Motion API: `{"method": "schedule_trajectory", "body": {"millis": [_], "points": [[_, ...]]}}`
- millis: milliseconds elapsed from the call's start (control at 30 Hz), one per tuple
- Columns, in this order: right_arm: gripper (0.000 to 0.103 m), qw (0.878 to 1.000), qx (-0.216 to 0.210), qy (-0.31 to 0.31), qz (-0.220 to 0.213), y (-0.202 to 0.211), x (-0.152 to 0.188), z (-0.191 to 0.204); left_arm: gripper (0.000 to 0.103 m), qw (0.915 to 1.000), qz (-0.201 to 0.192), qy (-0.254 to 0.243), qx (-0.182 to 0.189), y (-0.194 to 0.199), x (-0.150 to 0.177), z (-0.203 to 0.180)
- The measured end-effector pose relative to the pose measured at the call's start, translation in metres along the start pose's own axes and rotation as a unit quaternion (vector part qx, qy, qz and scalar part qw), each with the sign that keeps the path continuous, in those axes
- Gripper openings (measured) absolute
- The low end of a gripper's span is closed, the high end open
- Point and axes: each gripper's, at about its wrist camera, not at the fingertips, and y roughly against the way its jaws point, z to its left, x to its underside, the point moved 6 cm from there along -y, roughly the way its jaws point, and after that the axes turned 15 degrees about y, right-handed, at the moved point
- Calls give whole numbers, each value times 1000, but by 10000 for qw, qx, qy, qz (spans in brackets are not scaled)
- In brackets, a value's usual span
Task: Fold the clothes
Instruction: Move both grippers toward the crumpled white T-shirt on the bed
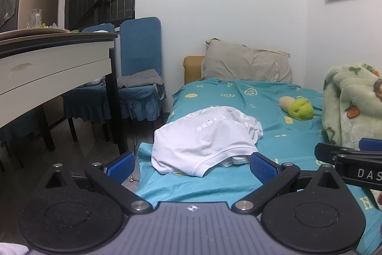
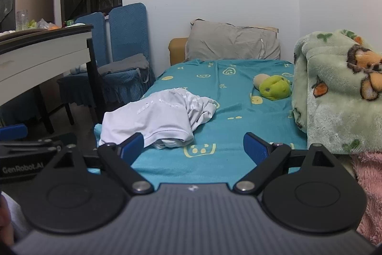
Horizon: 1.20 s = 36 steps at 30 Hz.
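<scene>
A crumpled white T-shirt (image 1: 205, 140) lies in a heap on the teal bed sheet (image 1: 274, 135), near the bed's left edge and foot. It also shows in the right wrist view (image 2: 157, 121). My left gripper (image 1: 192, 165) is open and empty, its blue pads just short of the shirt's near hem. My right gripper (image 2: 193, 148) is open and empty, hovering over the sheet (image 2: 229, 126) to the right of the shirt. The right gripper's side shows at the left wrist view's right edge (image 1: 353, 164).
A green plush toy (image 1: 299, 109) lies on the bed past the shirt. A folded green fleece blanket (image 2: 339, 92) is piled on the right. A grey pillow (image 1: 246, 63) sits at the head. A white table (image 1: 47, 68) and blue chairs (image 1: 140, 78) stand left of the bed.
</scene>
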Motion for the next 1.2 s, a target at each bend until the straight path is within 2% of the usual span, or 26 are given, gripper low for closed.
{"method": "schedule_trajectory", "body": {"millis": [500,1200], "points": [[92,9994,35,-333,100,-3,4,-7,103,9993,108,-318,-147,-5,6,-5],[92,9987,25,-488,162,-4,8,-10,103,9995,114,-279,-94,-3,5,-3]]}}
